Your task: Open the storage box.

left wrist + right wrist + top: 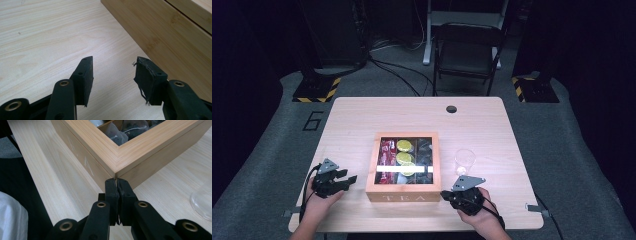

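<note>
A wooden tea box [402,198] with a glass-windowed lid stands at the table's near middle. Through the lid I see red packets [386,152], yellow-green ones [404,157] and dark ones [425,152]. My left gripper [352,180] rests to the left of the box, jaws apart with nothing between them. In the left gripper view it [113,62] points along the box's side wall [162,32]. My right gripper [445,194] is at the box's front right corner. In the right gripper view its shut jaws [116,181] meet right at that corner [120,157], holding nothing.
A clear glass cup [464,160] stands just right of the box, seen as a curved edge [203,200] in the right gripper view. The light wooden table [362,115] has a round hole [451,108] near its far edge. A folding chair [467,50] stands beyond.
</note>
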The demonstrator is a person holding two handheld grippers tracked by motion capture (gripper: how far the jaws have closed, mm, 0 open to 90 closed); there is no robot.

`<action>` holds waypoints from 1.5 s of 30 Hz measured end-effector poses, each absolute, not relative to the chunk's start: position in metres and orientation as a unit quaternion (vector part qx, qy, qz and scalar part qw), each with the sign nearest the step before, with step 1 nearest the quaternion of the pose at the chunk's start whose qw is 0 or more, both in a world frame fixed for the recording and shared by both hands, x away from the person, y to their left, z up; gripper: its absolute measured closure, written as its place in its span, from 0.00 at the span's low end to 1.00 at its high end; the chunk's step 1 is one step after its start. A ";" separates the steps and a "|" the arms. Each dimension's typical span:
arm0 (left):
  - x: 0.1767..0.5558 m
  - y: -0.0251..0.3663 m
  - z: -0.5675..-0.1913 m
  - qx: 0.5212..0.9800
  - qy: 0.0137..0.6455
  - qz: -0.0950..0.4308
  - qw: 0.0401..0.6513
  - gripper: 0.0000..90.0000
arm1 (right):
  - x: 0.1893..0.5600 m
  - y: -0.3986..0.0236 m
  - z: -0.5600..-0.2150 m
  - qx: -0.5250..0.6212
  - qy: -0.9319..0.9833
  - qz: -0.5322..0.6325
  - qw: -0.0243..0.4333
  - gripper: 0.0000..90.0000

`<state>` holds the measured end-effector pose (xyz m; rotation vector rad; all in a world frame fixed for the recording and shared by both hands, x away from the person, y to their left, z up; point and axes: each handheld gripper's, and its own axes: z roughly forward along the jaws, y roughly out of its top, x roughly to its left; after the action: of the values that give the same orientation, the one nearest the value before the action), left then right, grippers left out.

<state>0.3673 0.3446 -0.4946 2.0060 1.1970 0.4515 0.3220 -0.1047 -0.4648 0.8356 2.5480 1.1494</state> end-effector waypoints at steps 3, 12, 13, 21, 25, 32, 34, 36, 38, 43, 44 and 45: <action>0.367 0.344 -0.496 0.780 0.468 0.181 0.375 0.54 | 0.322 -0.104 -0.465 0.287 0.867 0.392 0.114 0.98; 0.367 0.343 -0.495 0.780 0.468 0.179 0.374 0.54 | 0.322 -0.104 -0.467 0.288 0.863 0.398 0.115 0.97; 0.366 0.343 -0.494 0.782 0.466 0.177 0.375 0.54 | 0.322 -0.104 -0.466 0.291 0.864 0.396 0.112 0.97; 0.364 0.341 -0.492 0.784 0.460 0.177 0.377 0.54 | 0.322 -0.103 -0.463 0.296 0.862 0.397 0.108 0.97; 0.361 0.339 -0.489 0.783 0.455 0.179 0.384 0.55 | 0.321 -0.104 -0.459 0.297 0.860 0.400 0.108 0.97; 0.351 0.330 -0.480 0.789 0.433 0.176 0.398 0.56 | 0.324 -0.105 -0.451 0.296 0.851 0.421 0.109 0.97; 0.349 0.328 -0.479 0.788 0.430 0.180 0.402 0.56 | 0.323 -0.105 -0.450 0.298 0.850 0.421 0.110 0.97; 0.345 0.324 -0.475 0.789 0.423 0.178 0.409 0.56 | 0.324 -0.105 -0.448 0.295 0.848 0.426 0.110 0.97; 0.341 0.321 -0.472 0.790 0.415 0.179 0.414 0.56 | 0.324 -0.105 -0.446 0.297 0.847 0.428 0.108 0.97; 0.334 0.319 -0.464 0.790 0.406 0.178 0.424 0.57 | 0.326 -0.103 -0.442 0.299 0.840 0.437 0.114 0.97; 0.332 0.318 -0.462 0.791 0.401 0.178 0.426 0.58 | 0.328 -0.103 -0.442 0.293 0.843 0.437 0.115 0.97; 0.330 0.316 -0.461 0.789 0.400 0.180 0.430 0.59 | 0.327 -0.103 -0.442 0.296 0.842 0.436 0.114 0.97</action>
<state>0.3295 0.3165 -0.4609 1.9688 0.9993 0.4494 0.3274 -0.1027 -0.4415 0.8694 2.4695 1.2796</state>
